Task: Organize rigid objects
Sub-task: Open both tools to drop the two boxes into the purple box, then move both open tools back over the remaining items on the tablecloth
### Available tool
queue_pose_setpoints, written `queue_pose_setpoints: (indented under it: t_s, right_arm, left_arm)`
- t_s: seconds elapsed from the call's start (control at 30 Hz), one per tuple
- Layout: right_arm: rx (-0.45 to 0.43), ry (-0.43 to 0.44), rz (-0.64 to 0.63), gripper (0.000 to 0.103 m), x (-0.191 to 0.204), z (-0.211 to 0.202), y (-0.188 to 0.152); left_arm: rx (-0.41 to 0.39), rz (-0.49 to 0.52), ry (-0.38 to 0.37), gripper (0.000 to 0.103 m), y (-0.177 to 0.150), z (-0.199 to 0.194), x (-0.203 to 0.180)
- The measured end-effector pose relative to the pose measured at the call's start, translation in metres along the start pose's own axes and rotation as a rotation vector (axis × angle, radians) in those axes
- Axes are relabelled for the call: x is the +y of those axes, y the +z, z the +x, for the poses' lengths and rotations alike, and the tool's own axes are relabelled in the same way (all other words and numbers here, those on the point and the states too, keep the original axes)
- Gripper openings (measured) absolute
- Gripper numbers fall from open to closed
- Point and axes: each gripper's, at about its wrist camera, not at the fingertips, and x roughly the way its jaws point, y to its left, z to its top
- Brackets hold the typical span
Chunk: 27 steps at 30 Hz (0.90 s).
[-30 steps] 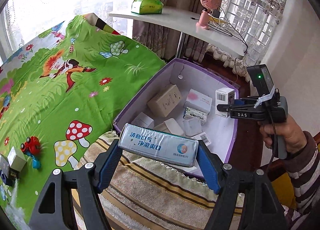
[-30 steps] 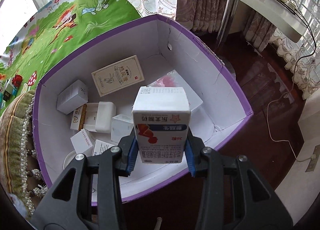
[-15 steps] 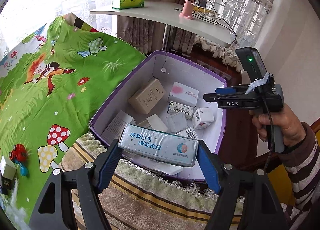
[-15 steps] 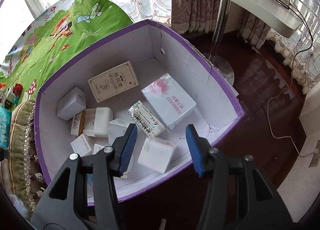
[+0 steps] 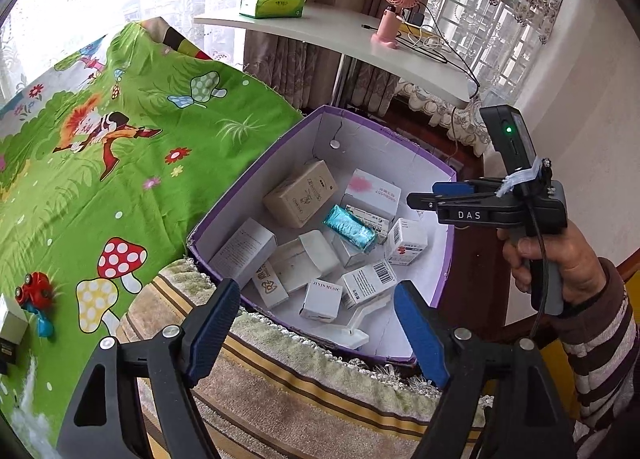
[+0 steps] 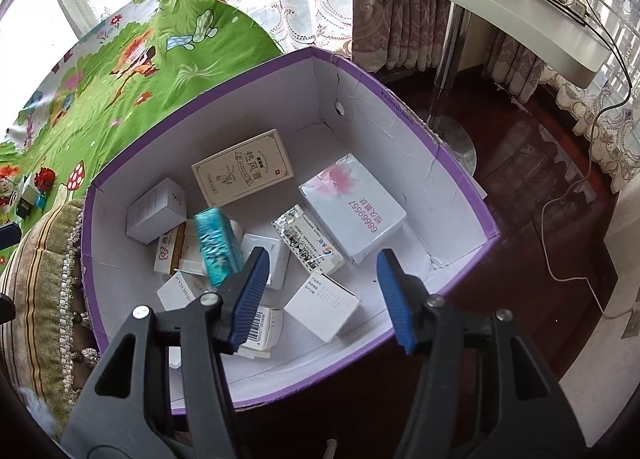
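Left wrist view: we list our left gripper [image 5: 316,323], jaws spreading and nothing between the blue pads, poised over the near rim of a purple-edged cardboard box [image 5: 248,195] that stands on the dark floor against a striped fringed cushion [image 5: 280,387]. Inside the box we count a shiny teal packet [image 5: 350,228], blurred and tilted above the pile, a tan carton [image 5: 302,199], a white box with a pink mark [image 5: 374,191] and several small white cartons. Our right gripper [image 5: 420,201] shows from the side over the box's far edge, held by our right hand [image 5: 560,263]. A green cartoon sheet [image 5: 100,163] lies to the left, with a red toy car [image 5: 35,291] on it. Right wrist view: our right gripper [image 6: 320,291] is also widening, empty, above a small white carton [image 6: 322,307] on the box floor [image 6: 404,251]. The teal packet [image 6: 216,247] sits blurred at left; we cannot tell whether it rests on the pile or hangs clear of it.
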Motion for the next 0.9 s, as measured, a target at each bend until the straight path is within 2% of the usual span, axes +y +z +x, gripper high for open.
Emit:
queue_pose_setpoints:
  t_s: [0.53,0.73,0.9]
  right_arm:
    - [-0.009,0.029,-0.038,0.061,0.024,-0.005,0.005]
    - [-0.016,0.056,-0.077,0.061,0.049,-0.009,0.008]
    - [-0.030,0.089,-0.147,0.061,0.087,-0.013,0.010]
  left_arm:
    - [-0.047,-0.113,0.005,0.080,-0.013,-0.021,0.028]
    - [-0.074,-0.184,0.021,0.080,-0.024,-0.037,0.051]
    - [-0.102,-0.239,0.060,0.080,-0.040,-0.057,0.076]
